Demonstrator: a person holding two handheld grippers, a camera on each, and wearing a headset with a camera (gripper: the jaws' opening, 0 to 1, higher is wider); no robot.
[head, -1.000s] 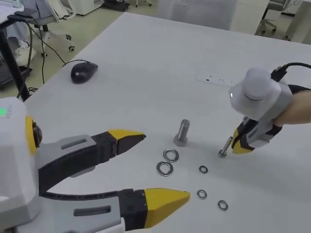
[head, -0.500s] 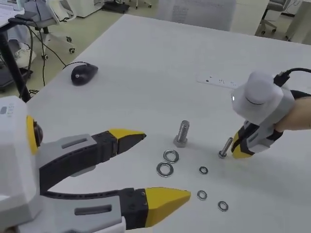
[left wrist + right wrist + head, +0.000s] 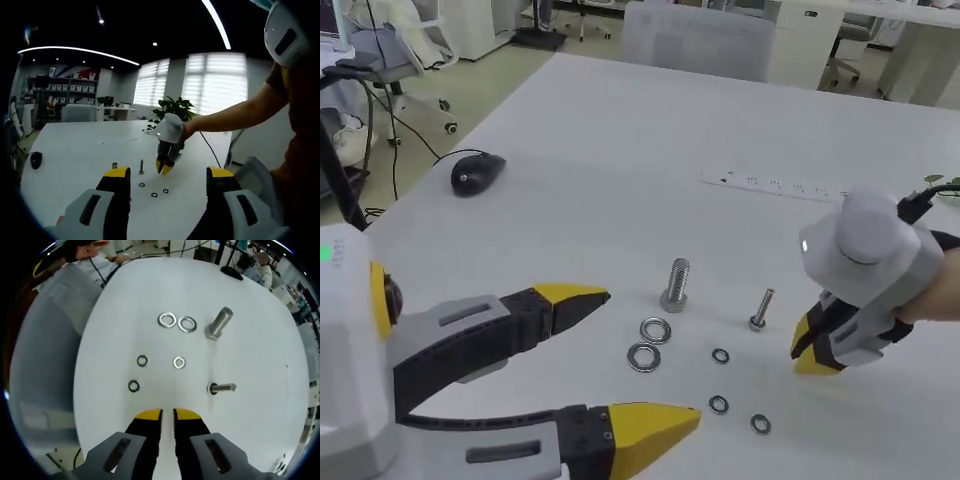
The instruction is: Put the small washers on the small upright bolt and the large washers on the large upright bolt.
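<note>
The right gripper (image 3: 168,414) hung low over the white tabletop (image 3: 620,150) with its yellow-tipped jaws drawn nearly together on nothing. The left gripper (image 3: 652,354) waited nearer the person, jaws spread wide and empty. Just beside the right gripper stood the small silver upright bolt (image 3: 222,388), bare. Three small steel washers (image 3: 134,386) lay flat near it. Farther off stood the large silver upright bolt (image 3: 218,323), also bare, with two large steel washers (image 3: 167,319) touching each other close by. The likely step was fetching a small washer. The jaws would need to part first, then nip the thin ring by its rim without nudging the small bolt.
</note>
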